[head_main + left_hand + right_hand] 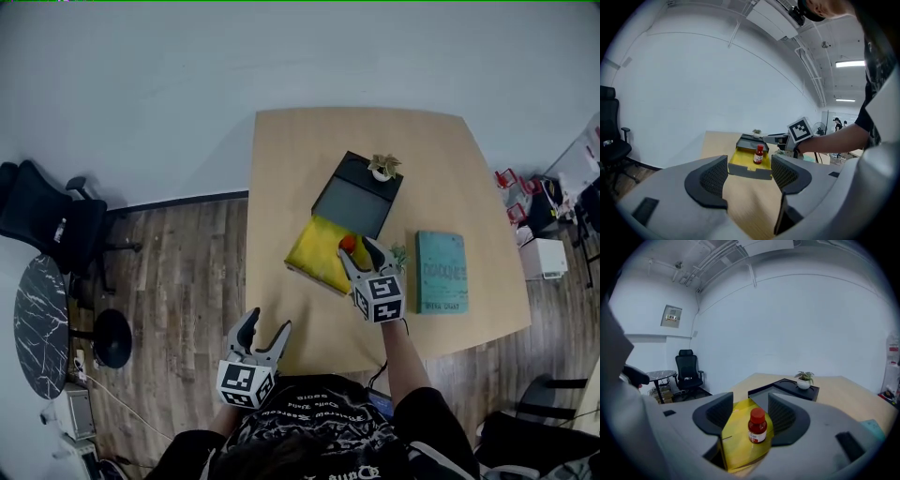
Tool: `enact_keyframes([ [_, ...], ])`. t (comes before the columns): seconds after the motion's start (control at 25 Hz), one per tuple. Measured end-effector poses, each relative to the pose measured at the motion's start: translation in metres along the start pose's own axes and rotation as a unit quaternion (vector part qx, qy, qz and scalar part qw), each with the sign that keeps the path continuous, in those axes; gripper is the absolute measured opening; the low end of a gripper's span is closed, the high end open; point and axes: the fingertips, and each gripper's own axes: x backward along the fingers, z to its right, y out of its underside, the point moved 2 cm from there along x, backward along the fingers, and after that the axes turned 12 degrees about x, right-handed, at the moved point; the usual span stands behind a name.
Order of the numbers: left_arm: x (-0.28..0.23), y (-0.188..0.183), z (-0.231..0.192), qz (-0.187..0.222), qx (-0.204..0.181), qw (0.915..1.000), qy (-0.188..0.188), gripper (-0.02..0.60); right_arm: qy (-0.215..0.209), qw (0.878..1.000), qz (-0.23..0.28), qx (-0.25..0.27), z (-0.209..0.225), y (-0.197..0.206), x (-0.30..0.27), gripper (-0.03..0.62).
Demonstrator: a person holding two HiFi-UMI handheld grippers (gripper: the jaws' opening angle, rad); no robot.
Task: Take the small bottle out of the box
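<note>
Clearly, the small bottle (757, 426) is still in the box (737, 439), upright on its yellow lining. It is framed by the right hand-held gripper (750, 409), whose jaws are spread, with a gap seen on each side of the bottle, so nothing is gripped yet. The bottle is judged light and rigid, with a smooth label that may slip, and narrow enough to tip if nudged. It is best taken across the body just below the red cap.

In the head view only the red cap is seen, the rest being hidden behind the right hand-held gripper. From the left hand-held gripper (750, 176), held open and empty near the worktop (469, 169) edge, the whole bottle is seen over the box's low front wall. The teal book (441, 272) is shown plainly only from above.
</note>
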Motion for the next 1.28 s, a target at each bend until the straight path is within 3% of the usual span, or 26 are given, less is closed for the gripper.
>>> enact_keyframes([
  [0.4,0.001,-0.006,-0.025,-0.005,-0.002,0.9994,-0.035,0.298,-0.003,0.998,-0.059,0.009,0.005,0.036,-0.043,0.244],
  [0.96,0.003,-0.006,-0.048,-0.008,0.007,0.9974,-0.071,0.299,-0.007,0.996,-0.091,-0.003,0.005,0.060,-0.067,0.244],
  [1.0,0.002,-0.006,-0.048,-0.008,0.008,0.9973,-0.072,0.299,-0.007,0.996,-0.093,-0.002,0.005,0.061,-0.067,0.241],
  [1.08,0.002,-0.006,-0.050,-0.007,0.014,0.9970,-0.076,0.299,-0.005,0.996,-0.094,0.003,0.006,0.062,-0.067,0.172],
  [1.28,0.005,-0.005,-0.061,-0.001,0.036,0.9952,-0.091,0.299,0.000,0.996,-0.092,0.002,0.006,0.060,-0.068,0.163],
])
